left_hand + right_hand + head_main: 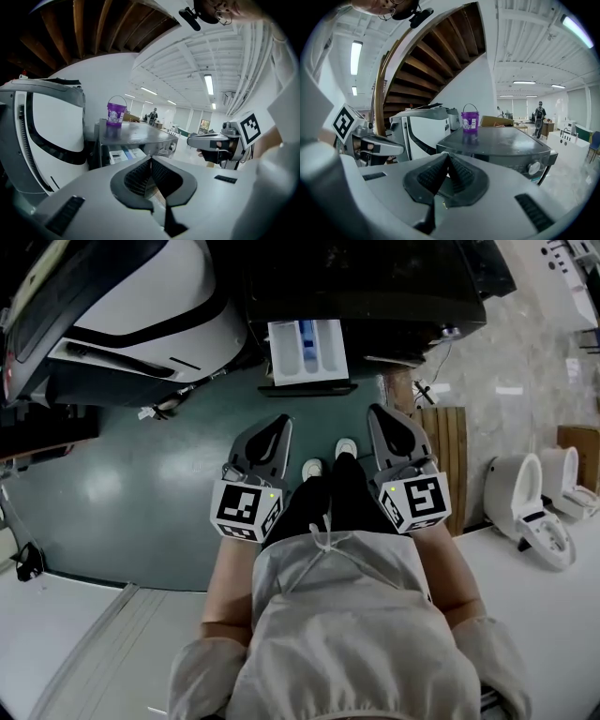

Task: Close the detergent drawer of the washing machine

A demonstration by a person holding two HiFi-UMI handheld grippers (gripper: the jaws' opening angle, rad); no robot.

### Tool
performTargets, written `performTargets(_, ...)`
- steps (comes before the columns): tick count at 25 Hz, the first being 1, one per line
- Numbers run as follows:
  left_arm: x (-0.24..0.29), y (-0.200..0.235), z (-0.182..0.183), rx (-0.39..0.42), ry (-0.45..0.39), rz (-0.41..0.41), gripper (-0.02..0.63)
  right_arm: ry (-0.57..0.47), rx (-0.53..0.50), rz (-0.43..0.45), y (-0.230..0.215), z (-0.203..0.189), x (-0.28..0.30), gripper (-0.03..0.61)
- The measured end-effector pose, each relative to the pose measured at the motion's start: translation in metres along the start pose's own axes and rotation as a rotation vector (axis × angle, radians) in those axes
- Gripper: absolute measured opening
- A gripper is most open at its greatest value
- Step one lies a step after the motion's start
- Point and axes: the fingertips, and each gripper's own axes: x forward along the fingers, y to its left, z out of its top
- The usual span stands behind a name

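Drawer out, grippers well short of it

Pulled-out detergent drawer [307,351] juts from the washing machine [375,277]; left gripper [278,427] and right gripper [379,418] have fingers [136,179] pressed together, empty — best push its front squarely, straight in.

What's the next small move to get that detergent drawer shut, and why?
Probably ease the left gripper forward until its shut tips meet the front of the detergent drawer. It stands pulled out of the washing machine, and the right gripper is likewise shut, empty, short of it.
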Motion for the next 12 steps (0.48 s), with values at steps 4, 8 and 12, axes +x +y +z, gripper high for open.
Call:
performTargets(4,0.025,0.023,-0.029,-0.048,0.046,0.041,0.018,0.051,-0.039,0.033,-0.012,-0.020,0.028,0.006)
performTargets(8,0.045,0.036,-0.058,-0.113,0.102,0.084,0.018,0.099,-0.033,0.038,-0.024,-0.045,0.041,0.006)
performTargets(12,0.064,0.039,-0.082,-0.141,0.131,0.085,0.018,0.125,-0.011,0.029,-0.031,-0.065,0.054,0.006)
